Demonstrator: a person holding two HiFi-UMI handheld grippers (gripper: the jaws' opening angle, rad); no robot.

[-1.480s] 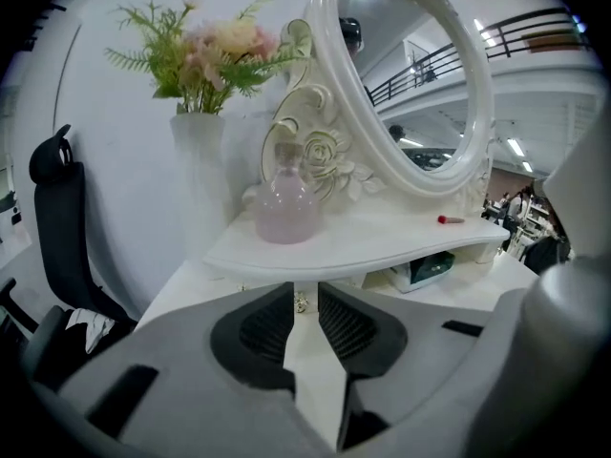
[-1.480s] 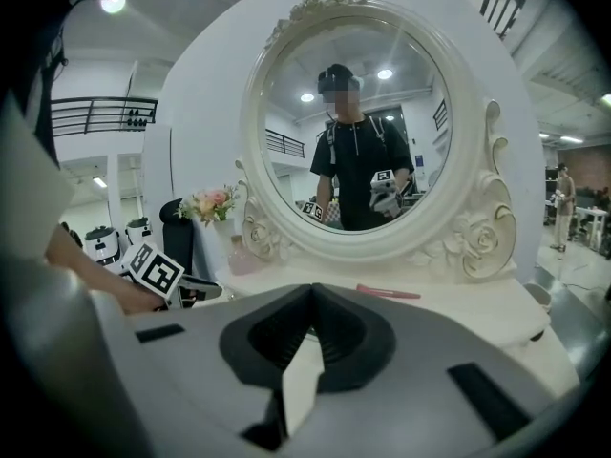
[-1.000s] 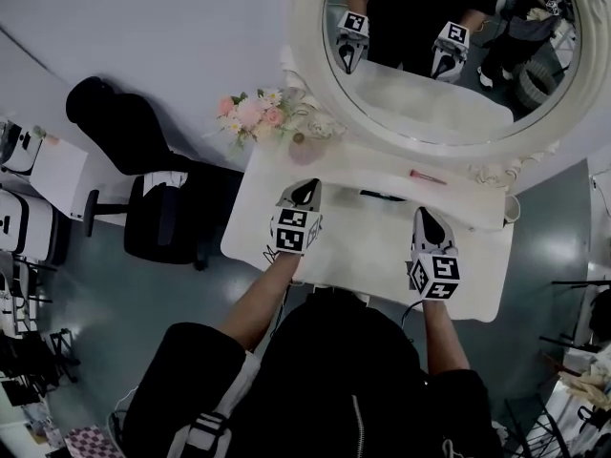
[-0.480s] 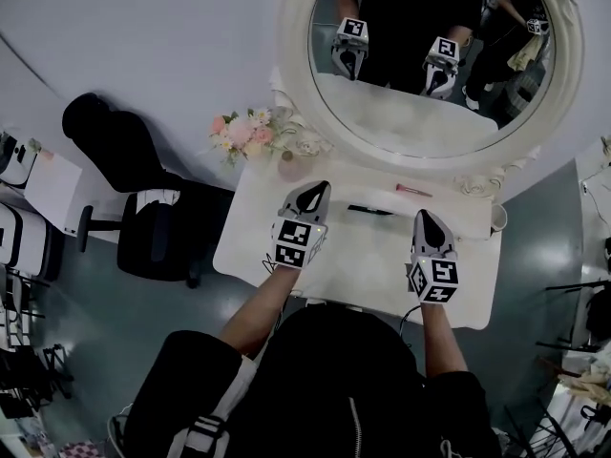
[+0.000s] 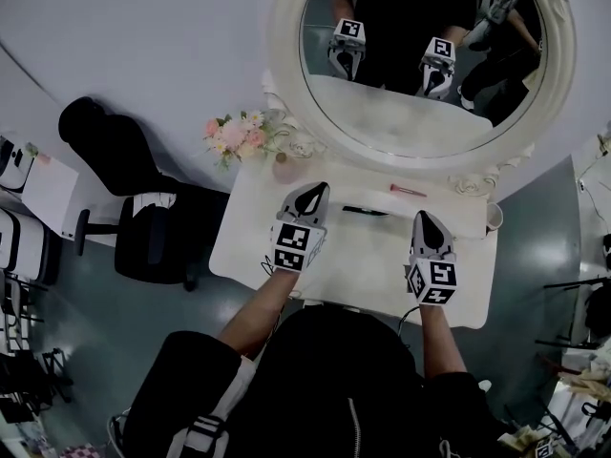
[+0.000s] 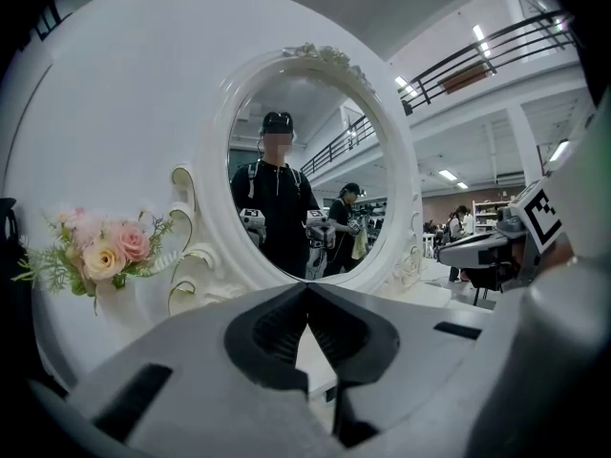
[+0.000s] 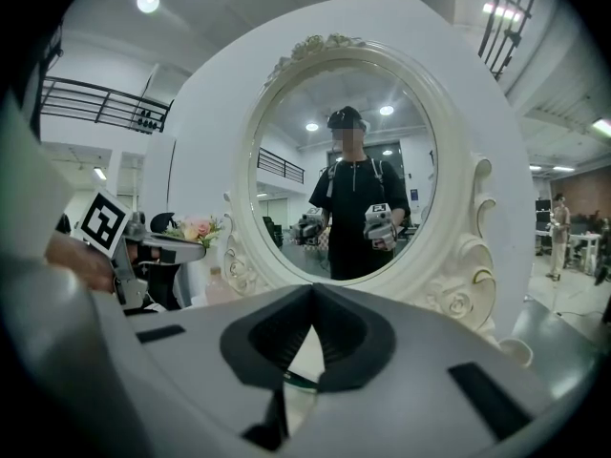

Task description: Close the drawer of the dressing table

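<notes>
The grey floor and pale wall take up most of the head view. Against the wall stands the white dressing table, with its big oval mirror in a carved white frame above the counter. The person stands close at the counter's near edge, dark sleeves low in the view. Their body covers the front of the table there, so no drawer front shows from above and I cannot tell whether the drawer is in or out. A black chair stands on the floor just left of the counter.

Both tongs are held above the counter, well apart from each other, each pointing towards the mirror, which reflects the pair of them. The left tongs hang over the counter's left half. In the left gripper view their dark pads are pressed together at the tips with nothing between them. The right tongs hang over the right half. In the right gripper view they are likewise pressed together and pinch nothing.

A bunch of pink and cream flowers stands at the back left corner, beside the mirror frame. A white cup sits at the counter's right edge. A thin black pen lies between the two tongs, nearer the mirror. A small pink stick lies just behind it.
</notes>
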